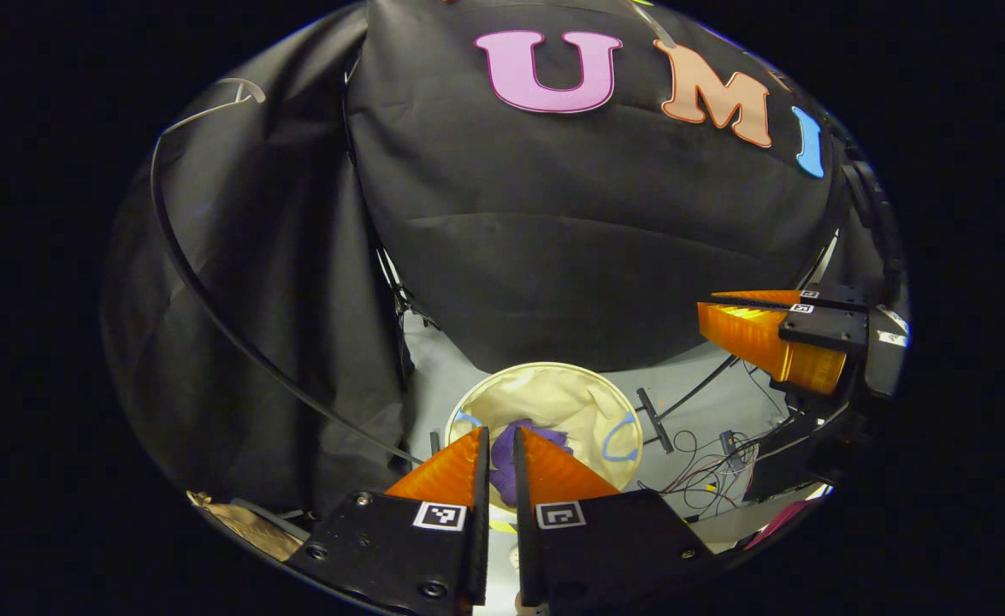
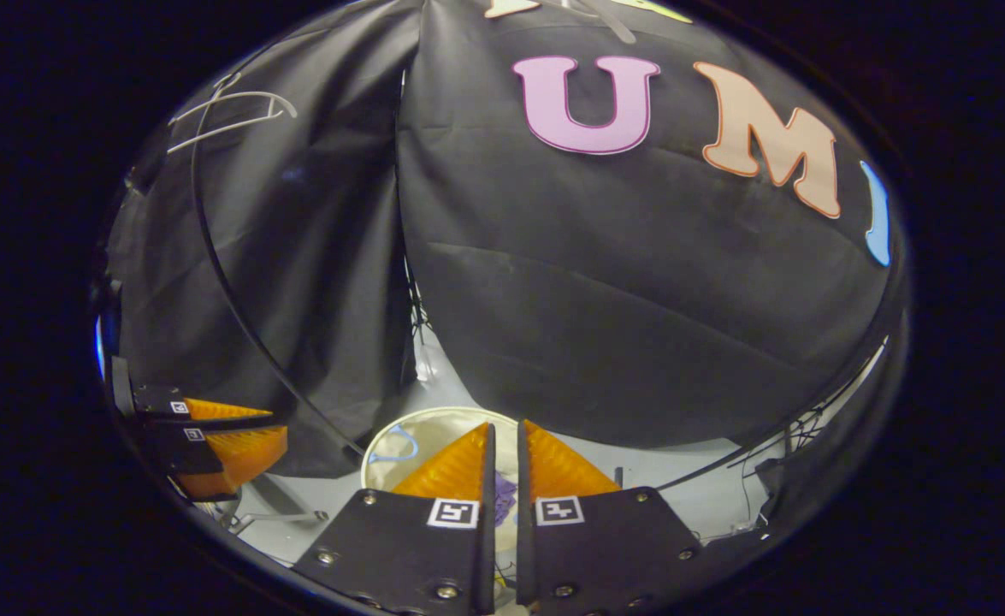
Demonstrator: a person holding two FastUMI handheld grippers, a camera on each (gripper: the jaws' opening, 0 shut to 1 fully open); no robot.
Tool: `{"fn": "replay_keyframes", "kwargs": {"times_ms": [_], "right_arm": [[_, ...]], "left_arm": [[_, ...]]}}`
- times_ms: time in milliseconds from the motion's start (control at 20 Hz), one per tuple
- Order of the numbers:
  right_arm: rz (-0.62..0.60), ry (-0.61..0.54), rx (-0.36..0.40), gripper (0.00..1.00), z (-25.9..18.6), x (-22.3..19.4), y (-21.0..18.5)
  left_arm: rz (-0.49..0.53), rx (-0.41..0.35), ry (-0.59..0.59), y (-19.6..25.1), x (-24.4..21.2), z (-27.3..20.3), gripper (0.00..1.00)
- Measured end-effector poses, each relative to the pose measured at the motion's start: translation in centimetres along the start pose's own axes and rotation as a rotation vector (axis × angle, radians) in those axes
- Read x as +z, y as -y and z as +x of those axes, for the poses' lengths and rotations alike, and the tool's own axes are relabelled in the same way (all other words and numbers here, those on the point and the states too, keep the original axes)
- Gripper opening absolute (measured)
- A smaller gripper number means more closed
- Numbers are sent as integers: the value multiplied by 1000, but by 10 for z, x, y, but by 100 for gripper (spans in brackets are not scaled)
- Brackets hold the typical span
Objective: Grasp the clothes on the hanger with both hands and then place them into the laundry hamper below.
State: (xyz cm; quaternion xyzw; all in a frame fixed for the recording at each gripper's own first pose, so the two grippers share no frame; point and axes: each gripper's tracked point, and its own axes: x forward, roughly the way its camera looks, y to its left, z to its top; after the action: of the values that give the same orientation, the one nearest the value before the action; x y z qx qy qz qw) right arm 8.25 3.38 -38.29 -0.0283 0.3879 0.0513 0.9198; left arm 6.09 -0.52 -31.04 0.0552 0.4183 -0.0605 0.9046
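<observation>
- The purple clothes lie bunched at the bottom of the laundry hamper, a round cream fabric tub standing on the pale floor at the foot of the booth's black cloth wall; by this evidence the drop is made and the task looks all but finished.
- A bare white hanger hangs high above the hamper and off to its left, with nothing on it.
- The left gripper hovers above the hamper, pointing down into it, its jaws nearly closed with only a narrow slit between them and no cloth caught there.
- The right gripper hangs above the hamper's rim, jaws likewise drawn to a thin gap and holding nothing.
- Inside the hamper, apart from the garment, only its own blue loop handles show against the cream lining.
- What remains, on this reading, is merely to draw both tools clear of the hamper.
- Loose cables trail on the floor just right of the hamper.
</observation>
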Motion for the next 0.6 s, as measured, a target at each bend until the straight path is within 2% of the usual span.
{"fn": "replay_keyframes", "kwargs": {"times_ms": [300,600], "right_arm": [[1,8,-7,10,-8,1,-1],[16,42,-18,10,-24,12,2]], "left_arm": [[-19,10,22,-8,5,-4,16],[-50,1,105,-10,27,-30,16]]}}
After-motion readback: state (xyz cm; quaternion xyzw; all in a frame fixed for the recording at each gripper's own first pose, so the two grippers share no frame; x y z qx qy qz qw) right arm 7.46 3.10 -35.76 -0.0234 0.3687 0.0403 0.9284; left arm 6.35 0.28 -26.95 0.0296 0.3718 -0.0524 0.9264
